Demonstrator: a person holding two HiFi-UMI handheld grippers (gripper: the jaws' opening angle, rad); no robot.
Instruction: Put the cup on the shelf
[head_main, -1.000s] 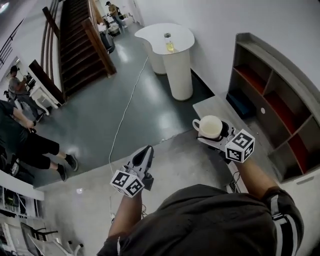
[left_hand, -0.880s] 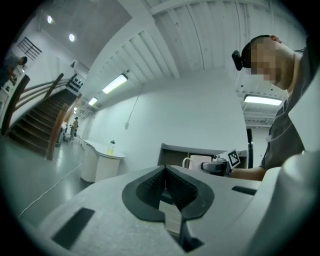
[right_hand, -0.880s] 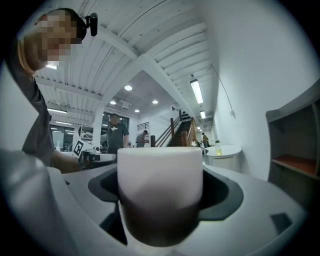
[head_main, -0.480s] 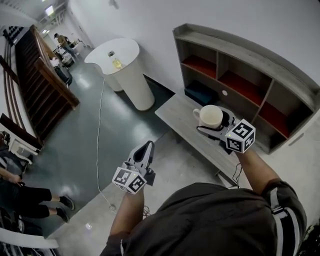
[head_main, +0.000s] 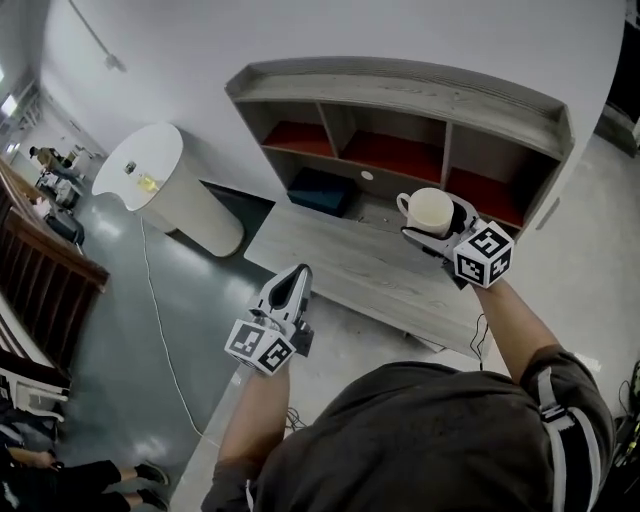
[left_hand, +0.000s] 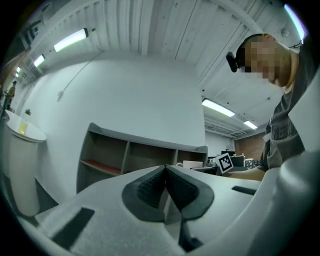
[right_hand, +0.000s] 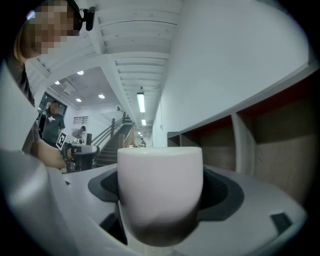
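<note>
White ceramic cup (head_main: 431, 208) pinched upright between pads of right gripper (head_main: 437, 232), held in air before grey wooden shelf unit with red-lined compartments (head_main: 400, 100). Left gripper (head_main: 291, 285) empty, fingers pressed together. Risks judged: handle knocked against divider on entry; cup tipped if released before seated.

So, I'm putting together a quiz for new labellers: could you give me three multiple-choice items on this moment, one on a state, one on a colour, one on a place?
1. Jaws of the left gripper: A wide apart; B together, nothing between; C half open.
2. Compartment floors of the shelf: A red; B yellow; C green.
3. The cup is: A in the left gripper; B on the shelf; C between the jaws of the right gripper.
Key: B, its jaws meet; A, red shows inside the compartments; C, those jaws clasp the cup's sides.
</note>
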